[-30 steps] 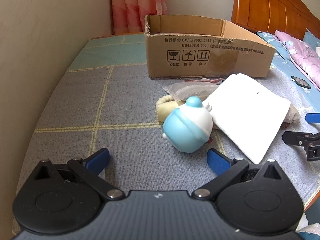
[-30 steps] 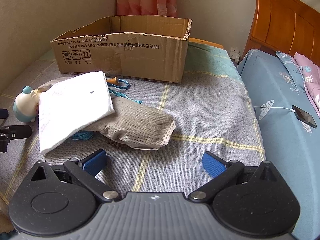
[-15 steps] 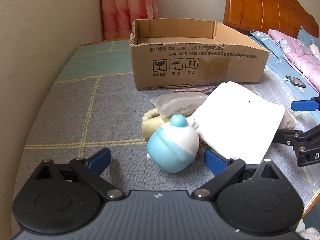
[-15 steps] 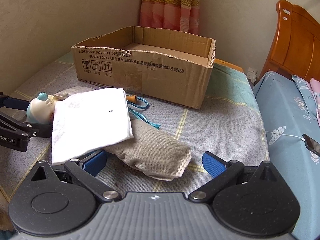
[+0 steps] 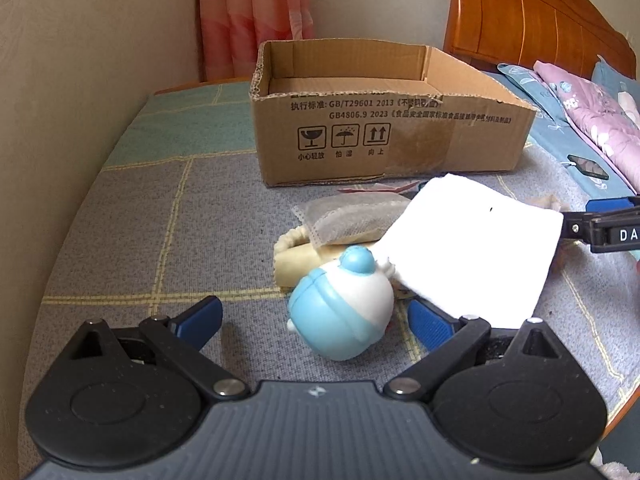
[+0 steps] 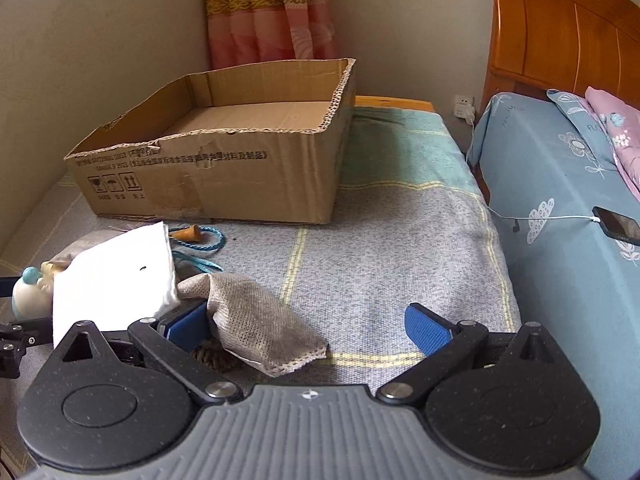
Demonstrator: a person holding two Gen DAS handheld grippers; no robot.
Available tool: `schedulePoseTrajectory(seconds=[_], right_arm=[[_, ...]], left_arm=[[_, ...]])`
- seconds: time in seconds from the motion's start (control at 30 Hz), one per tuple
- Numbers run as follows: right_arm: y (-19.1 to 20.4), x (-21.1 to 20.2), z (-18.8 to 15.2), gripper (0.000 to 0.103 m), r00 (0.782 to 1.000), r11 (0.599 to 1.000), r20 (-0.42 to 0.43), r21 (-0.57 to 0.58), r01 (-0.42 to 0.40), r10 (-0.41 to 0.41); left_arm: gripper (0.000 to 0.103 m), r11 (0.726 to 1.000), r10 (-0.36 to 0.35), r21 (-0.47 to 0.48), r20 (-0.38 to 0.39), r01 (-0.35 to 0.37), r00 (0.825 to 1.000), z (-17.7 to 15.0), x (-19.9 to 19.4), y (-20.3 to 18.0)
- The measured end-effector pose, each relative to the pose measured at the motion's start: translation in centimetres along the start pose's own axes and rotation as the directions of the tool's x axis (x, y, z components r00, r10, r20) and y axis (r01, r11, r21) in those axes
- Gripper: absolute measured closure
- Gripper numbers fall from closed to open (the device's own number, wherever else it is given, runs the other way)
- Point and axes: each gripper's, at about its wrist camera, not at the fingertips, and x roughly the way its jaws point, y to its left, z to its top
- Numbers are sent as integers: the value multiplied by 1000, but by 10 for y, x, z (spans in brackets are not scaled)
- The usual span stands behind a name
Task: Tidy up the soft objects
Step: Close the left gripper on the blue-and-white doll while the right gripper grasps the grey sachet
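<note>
Your left gripper (image 5: 314, 322) has its jaws spread wide and grips nothing; the blue-and-white plush toy (image 5: 342, 312) lies on its side between the blue pads, no pad touching it as far as this view shows. The toy rests against a cream cushion (image 5: 296, 258), with a grey mesh pouch (image 5: 352, 218) on top of that and a white folded cloth (image 5: 472, 248) overlapping the pile's right side.

Your right gripper (image 6: 308, 326) is equally wide open and empty. Its left pad sits just beside the near end of a grey woven pouch (image 6: 260, 316); contact is hard to judge from here. A blue cord (image 6: 200, 240) lies beyond the cloth, near the cardboard box (image 6: 224, 176), which stands open on the checked mat (image 6: 380, 248). A phone (image 6: 618, 224) on a cable lies on the bed (image 6: 560, 200), well apart.
</note>
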Motion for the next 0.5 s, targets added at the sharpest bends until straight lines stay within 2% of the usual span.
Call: schedulePoseTrajectory(seconds=[0.27,0.33,0.43,0.5], right_arm=[[-9,-5,10,0,996,997,51,17,75,-76],[-8,-7,10,0,996,997,49,6,74,-74],[2,-6,6,0,998,996,41,-74,52,-49],[9,-3,1,4,999,992,29,-120,42,-39]], left_arm=[[5,1000,-8,-10,9,8,1000,0,-4,1],[8,1000,-11,-8,13,11,1000,0,-4,0],[20,1000,-20,-18,7,20,1000,1,-4,1],[23,999,-24,-21,3,24,1000,0,-3,1]])
